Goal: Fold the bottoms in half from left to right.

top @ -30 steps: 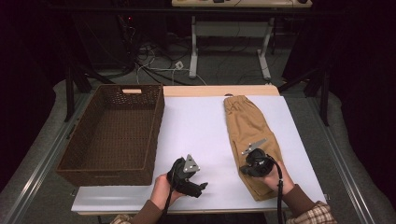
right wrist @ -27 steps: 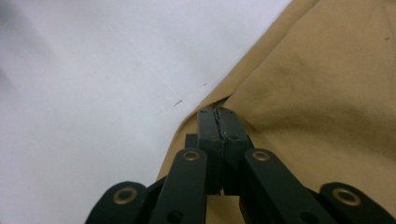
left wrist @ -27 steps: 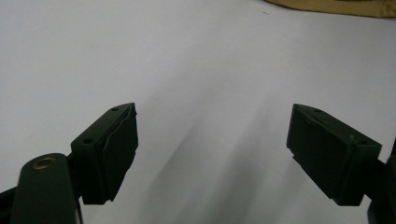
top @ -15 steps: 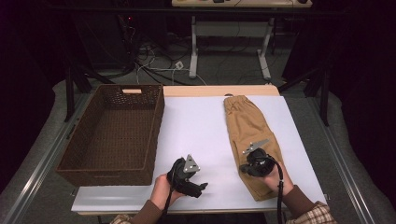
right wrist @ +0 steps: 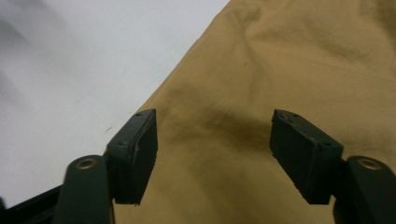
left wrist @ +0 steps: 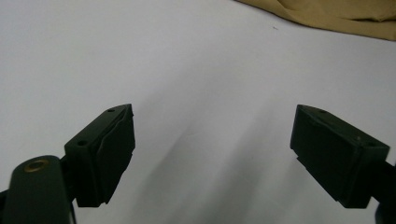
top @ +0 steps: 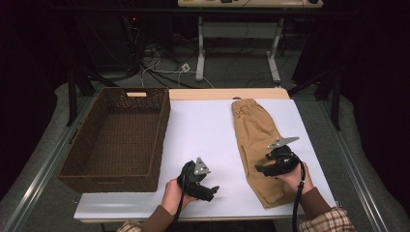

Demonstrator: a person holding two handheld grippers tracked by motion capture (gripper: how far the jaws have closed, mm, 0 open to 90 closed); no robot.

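Folded tan trousers (top: 256,145): right half of the white table (top: 203,130), long axis near to far. Right gripper (top: 263,169): over their near left edge, jaws just spread, pinching nothing. Left gripper (top: 210,191): spread, empty, well left of the cloth.

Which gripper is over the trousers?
The right gripper, jaws open above the tan trousers; the left gripper sits over bare white table.

High view was dim at the edges, surroundings near black; the white surface (top: 208,130) was evenly lit from above, no glare. Gripper views were soft, with blurred shadows lower centre and slight blur upper left.
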